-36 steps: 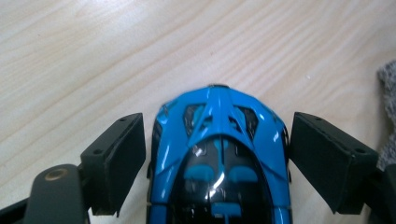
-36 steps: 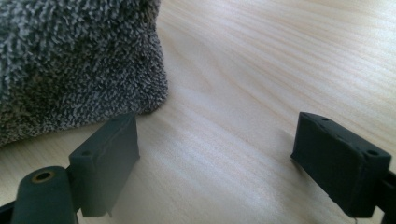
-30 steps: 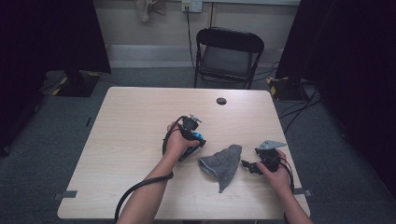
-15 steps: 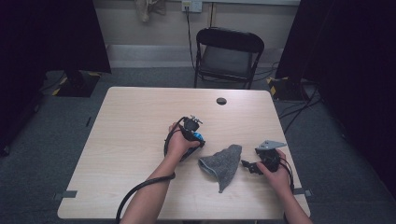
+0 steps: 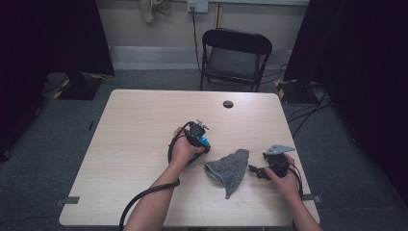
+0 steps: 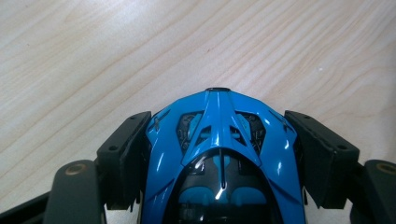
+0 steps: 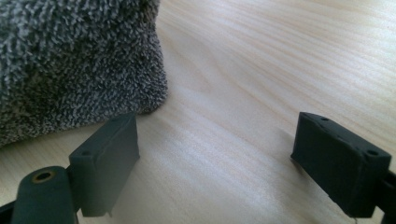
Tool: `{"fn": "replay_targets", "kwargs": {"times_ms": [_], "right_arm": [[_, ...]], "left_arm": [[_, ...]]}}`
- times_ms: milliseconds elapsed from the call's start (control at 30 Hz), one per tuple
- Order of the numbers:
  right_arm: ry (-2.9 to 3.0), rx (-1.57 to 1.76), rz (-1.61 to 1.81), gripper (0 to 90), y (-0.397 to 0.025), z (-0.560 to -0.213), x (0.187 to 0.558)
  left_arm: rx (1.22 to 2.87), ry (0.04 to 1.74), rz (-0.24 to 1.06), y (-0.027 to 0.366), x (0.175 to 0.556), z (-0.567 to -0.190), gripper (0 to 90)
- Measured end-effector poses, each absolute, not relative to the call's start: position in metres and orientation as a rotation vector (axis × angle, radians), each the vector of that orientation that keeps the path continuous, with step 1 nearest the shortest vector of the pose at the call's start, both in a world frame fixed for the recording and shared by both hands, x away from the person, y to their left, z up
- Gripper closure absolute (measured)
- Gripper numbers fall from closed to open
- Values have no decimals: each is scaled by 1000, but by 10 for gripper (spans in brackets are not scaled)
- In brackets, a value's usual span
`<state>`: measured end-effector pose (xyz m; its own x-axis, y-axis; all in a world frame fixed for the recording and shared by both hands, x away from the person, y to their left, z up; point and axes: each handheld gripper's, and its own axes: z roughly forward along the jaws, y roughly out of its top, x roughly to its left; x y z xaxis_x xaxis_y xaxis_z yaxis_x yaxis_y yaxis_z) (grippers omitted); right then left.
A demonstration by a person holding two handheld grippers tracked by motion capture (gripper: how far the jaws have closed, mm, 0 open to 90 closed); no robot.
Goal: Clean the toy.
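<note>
My left gripper (image 5: 204,139) sits near the middle of the table, shut on a glossy blue toy car (image 5: 205,141). In the left gripper view the blue toy car (image 6: 219,149) fills the space between the two black pads (image 6: 126,149), its nose pointing away over the wood. A crumpled grey cloth (image 5: 230,168) lies on the table between the two hands. My right gripper (image 5: 254,170) rests low on the table just right of it, open and holding nothing. In the right gripper view the grey cloth (image 7: 70,60) lies beside the left pad (image 7: 109,158).
A small black round disc (image 5: 228,104) lies near the far edge of the wooden table (image 5: 125,144). Behind the table stands a black folding chair (image 5: 235,53). The left gripper's cable (image 5: 144,197) trails off the near edge.
</note>
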<state>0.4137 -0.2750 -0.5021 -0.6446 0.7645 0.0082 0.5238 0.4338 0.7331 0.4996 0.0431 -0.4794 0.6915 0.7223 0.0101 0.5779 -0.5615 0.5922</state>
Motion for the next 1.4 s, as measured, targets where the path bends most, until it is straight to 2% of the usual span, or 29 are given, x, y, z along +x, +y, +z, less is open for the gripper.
{"fn": "replay_targets", "kwargs": {"times_ms": [400,967,1233,1400], "right_arm": [[2366,1105,1038,139,-275,-502,414],[2408,1098,1006,153,-275,-498,412],[2400,1082,1143,149,-279,-461,401],[2440,1016,1215,147,-253,-443,397]], "left_arm": [[2271,970,291,62,488,-468,263],[2180,884,294,92,469,-431,263],[2180,873,288,98,463,-429,263],[2170,864,266,96,457,-429,263]]}}
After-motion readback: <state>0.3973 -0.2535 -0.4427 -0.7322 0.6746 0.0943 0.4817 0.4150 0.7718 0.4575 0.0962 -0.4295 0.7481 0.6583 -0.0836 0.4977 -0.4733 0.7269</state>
